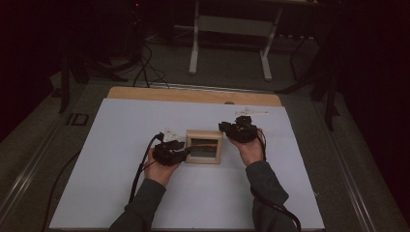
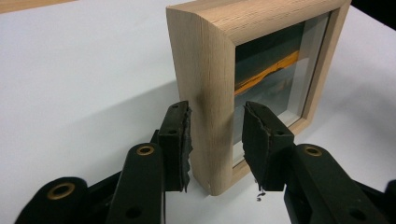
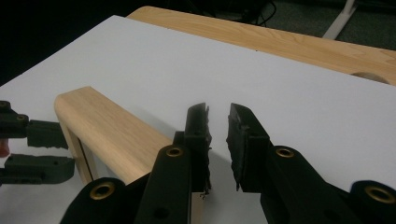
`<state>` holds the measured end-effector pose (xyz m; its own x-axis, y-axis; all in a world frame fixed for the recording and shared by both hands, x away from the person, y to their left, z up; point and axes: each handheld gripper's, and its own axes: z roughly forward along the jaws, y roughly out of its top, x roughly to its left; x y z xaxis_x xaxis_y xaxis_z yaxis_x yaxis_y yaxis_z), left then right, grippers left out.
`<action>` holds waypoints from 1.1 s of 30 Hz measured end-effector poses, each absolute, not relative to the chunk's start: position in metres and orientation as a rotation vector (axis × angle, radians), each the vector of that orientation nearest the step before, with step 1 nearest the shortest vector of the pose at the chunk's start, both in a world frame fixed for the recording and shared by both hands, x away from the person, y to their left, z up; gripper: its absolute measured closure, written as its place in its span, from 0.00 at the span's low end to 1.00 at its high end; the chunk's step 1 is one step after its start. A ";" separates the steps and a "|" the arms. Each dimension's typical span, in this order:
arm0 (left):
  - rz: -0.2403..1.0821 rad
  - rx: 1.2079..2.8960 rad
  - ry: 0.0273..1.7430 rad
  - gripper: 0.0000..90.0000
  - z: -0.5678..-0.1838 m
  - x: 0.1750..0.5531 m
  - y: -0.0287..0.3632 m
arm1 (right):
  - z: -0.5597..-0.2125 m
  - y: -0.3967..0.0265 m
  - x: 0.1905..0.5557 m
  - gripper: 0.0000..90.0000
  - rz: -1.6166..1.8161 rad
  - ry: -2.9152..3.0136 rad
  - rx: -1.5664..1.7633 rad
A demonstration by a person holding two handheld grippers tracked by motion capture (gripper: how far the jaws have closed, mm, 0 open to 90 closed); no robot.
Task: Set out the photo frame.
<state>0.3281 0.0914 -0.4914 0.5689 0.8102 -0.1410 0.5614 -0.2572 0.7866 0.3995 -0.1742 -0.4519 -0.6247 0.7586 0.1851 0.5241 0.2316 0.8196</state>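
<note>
Jaws of left gripper [image 2: 215,144] straddle wooden frame [image 2: 219,93]; right gripper [image 3: 218,140] spread.

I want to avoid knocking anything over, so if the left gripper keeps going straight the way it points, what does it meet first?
The wooden frame. Its side rail stands between the left gripper's open jaws, so going on would likely run that rail deeper into the gap. One pad looks close to the wood; contact is unclear.

White sheet [image 1: 203,193] covers wooden tabletop [image 1: 193,94]; metal stand [image 1: 232,38] beyond (dim floor).
</note>
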 end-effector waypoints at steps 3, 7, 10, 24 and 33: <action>0.360 1.942 1.099 0.67 -0.491 0.328 0.093 | -0.451 -0.177 0.398 0.85 1.338 2.254 1.200; 0.349 1.941 1.085 0.66 -0.488 0.326 0.097 | -0.449 -0.181 0.395 0.85 1.337 2.249 1.191; 0.338 1.936 1.074 0.65 -0.487 0.325 0.100 | -0.448 -0.184 0.392 0.84 1.338 2.251 1.185; 0.287 2.007 0.937 0.61 -0.482 0.315 0.121 | -0.453 -0.203 0.374 0.79 1.317 2.315 1.116; 0.267 2.007 0.888 0.60 -0.483 0.307 0.133 | -0.460 -0.211 0.362 0.76 1.292 2.378 1.060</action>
<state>0.3066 0.1329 -0.4835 0.7191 0.6792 -0.1470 0.4852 -0.3393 0.8059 0.3620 -0.2108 -0.4599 -0.7102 0.6920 0.1297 0.4852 0.3477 0.8023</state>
